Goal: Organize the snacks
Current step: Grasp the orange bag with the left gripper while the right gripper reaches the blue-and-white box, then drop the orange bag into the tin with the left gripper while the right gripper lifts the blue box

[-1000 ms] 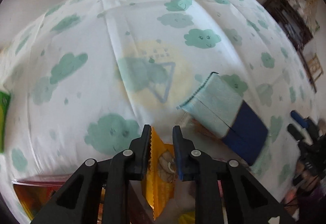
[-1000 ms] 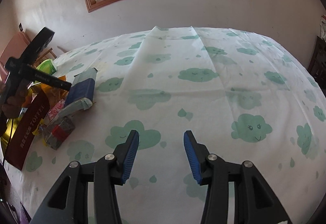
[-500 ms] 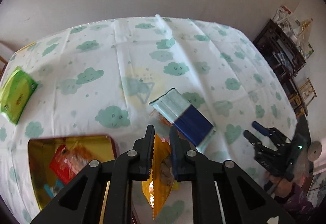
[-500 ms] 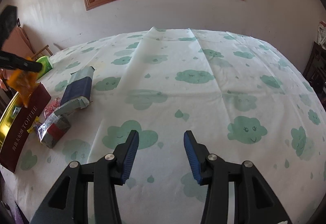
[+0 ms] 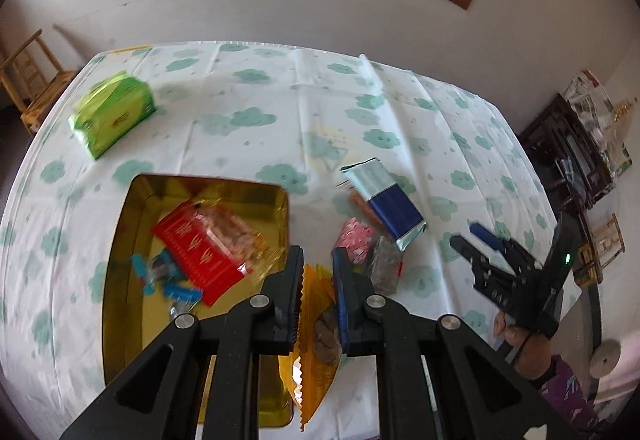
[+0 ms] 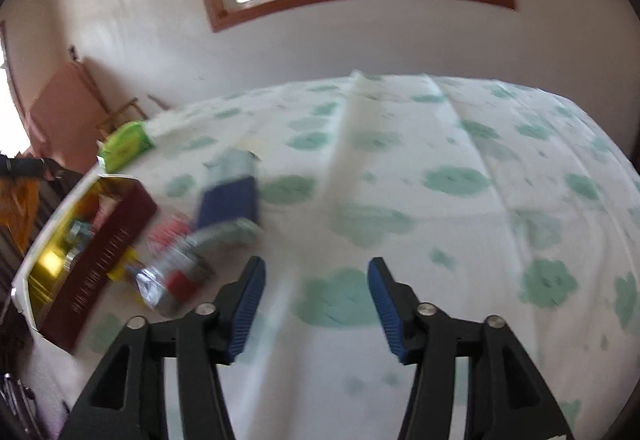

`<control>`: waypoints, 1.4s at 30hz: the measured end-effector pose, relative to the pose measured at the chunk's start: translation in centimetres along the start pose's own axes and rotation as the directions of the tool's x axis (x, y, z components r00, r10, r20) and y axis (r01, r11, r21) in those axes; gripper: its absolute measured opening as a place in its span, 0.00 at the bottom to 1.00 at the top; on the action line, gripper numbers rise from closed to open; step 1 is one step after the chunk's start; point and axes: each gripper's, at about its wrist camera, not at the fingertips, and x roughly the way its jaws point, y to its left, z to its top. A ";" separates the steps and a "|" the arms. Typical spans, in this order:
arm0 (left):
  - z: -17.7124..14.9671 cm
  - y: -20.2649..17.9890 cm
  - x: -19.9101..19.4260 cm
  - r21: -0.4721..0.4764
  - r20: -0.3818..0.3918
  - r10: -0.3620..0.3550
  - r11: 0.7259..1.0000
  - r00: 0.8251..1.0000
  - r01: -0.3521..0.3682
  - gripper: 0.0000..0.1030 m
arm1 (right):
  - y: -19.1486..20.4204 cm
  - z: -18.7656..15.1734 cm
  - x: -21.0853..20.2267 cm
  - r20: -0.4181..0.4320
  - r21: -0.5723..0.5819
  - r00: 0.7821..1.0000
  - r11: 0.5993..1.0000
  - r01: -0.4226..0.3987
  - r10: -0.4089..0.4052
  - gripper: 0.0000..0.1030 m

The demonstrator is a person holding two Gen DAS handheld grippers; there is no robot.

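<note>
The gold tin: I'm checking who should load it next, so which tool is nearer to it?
Left. The left tool, gripping an orange snack packet, hangs just over the gold tin at its right edge; the right tool, open, sits well off to the tin's right.

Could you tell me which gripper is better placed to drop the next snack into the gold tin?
Left. The left gripper already clamps the orange packet beside the gold tin; the right gripper is open and empty.

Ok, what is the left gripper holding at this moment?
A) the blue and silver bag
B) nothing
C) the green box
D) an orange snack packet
D: the left gripper is shut on the orange snack packet, which hangs beside the gold tin.
</note>
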 end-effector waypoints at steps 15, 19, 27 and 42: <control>-1.3 2.9 -0.8 -0.058 0.012 0.006 0.998 1.000 -0.005 0.12 | 5.2 5.0 10.4 -0.263 -0.090 0.964 0.995 -0.052 0.026 0.82; -1.3 3.2 -0.5 -0.064 0.007 0.004 0.998 1.000 -0.004 0.13 | 5.6 4.9 11.8 -0.308 -0.114 0.951 0.992 -0.048 0.011 0.81; -1.6 3.8 -0.3 -0.077 0.000 0.003 0.997 1.000 -0.003 0.13 | 5.0 4.7 8.9 -0.232 -0.115 0.972 0.991 -0.074 0.046 0.48; -3.5 4.3 0.8 -0.072 -0.034 0.012 0.997 0.999 -0.015 0.12 | -3.5 -2.3 -4.3 -0.078 0.082 0.997 0.997 -0.009 0.016 0.48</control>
